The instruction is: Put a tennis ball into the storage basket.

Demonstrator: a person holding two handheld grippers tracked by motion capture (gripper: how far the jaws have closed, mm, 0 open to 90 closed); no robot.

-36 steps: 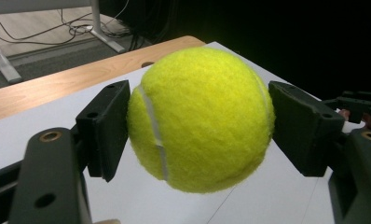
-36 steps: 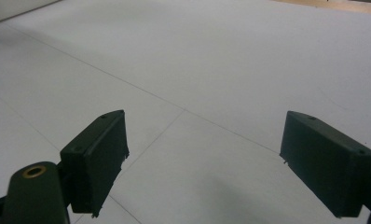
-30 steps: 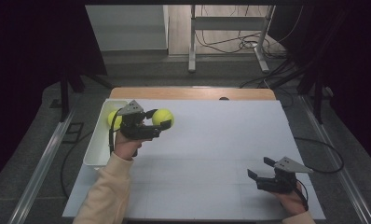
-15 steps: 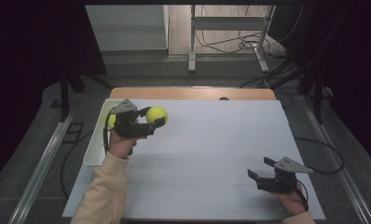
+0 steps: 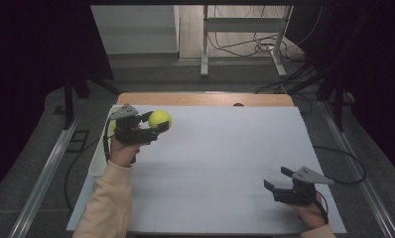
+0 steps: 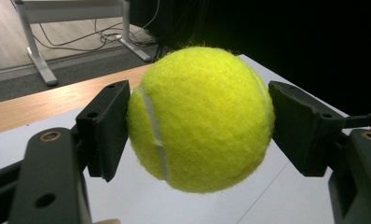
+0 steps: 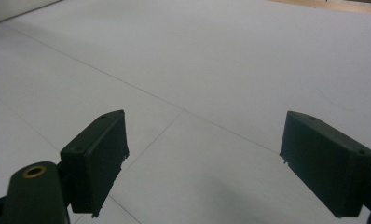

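Note:
A yellow tennis ball is held above the left rear part of the white table, with my left gripper shut on it. In the left gripper view the ball sits squarely between the two black pads, which press on its sides. My right gripper rests low near the table's front right, open with nothing between its fingers. The right gripper view shows its two pads wide apart over the bare white surface.
A white tray runs along the table's left edge, just left of my left hand; a bit of yellow shows in it behind the gripper. A wooden strip borders the far edge. Beyond it stand a metal frame and cables on the floor.
My left gripper has carried the ball a little to the left and away from me, toward the tray. The right gripper has not moved.

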